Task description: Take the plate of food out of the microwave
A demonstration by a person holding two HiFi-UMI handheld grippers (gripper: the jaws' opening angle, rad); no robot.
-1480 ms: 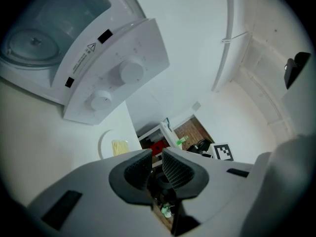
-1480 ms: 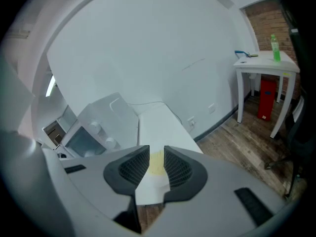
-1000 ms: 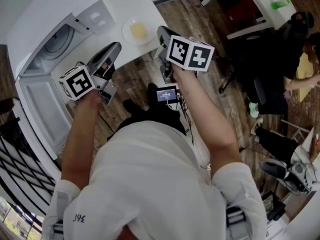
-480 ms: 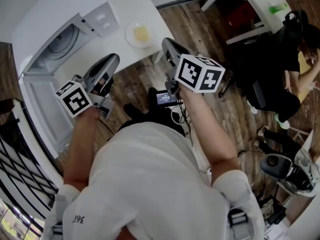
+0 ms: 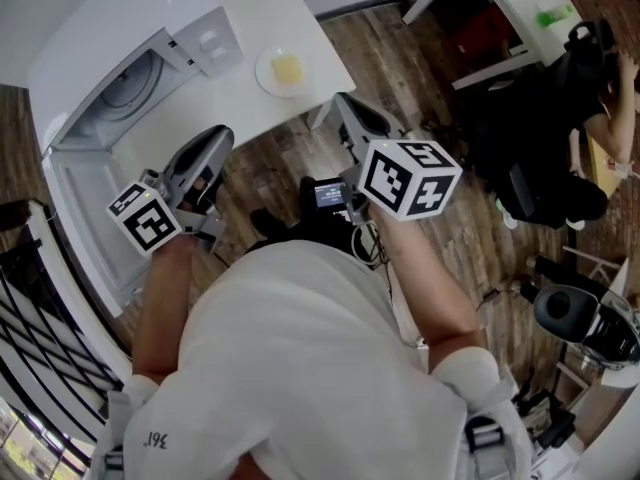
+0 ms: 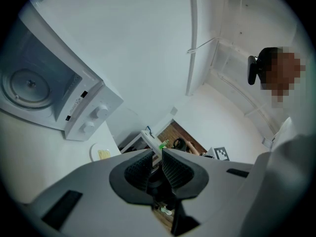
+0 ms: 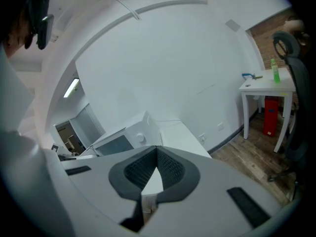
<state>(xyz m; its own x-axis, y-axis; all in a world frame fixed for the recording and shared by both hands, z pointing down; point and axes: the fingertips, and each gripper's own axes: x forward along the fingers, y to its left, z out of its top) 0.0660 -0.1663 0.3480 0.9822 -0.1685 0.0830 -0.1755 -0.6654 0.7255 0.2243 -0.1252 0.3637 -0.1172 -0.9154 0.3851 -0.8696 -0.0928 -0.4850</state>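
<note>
On the white worktop (image 5: pixel 262 8), just beside the open microwave (image 5: pixel 150 63), sits the plate (image 5: pixel 264 73) with its yellow food (image 5: pixel 287 68). I hold my left claw (image 6: pixel 157 154) off the worktop's edge, slightly parted and empty; my right claw (image 7: pixel 156 149) is clenched on nothing.

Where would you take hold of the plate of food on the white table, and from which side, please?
I would pinch the plate by its rim on the side nearest the table edge, coming in low from the person's side. It lies flat and shallow, the food sits in its middle, and the microwave stands on the side away from that edge.
</note>
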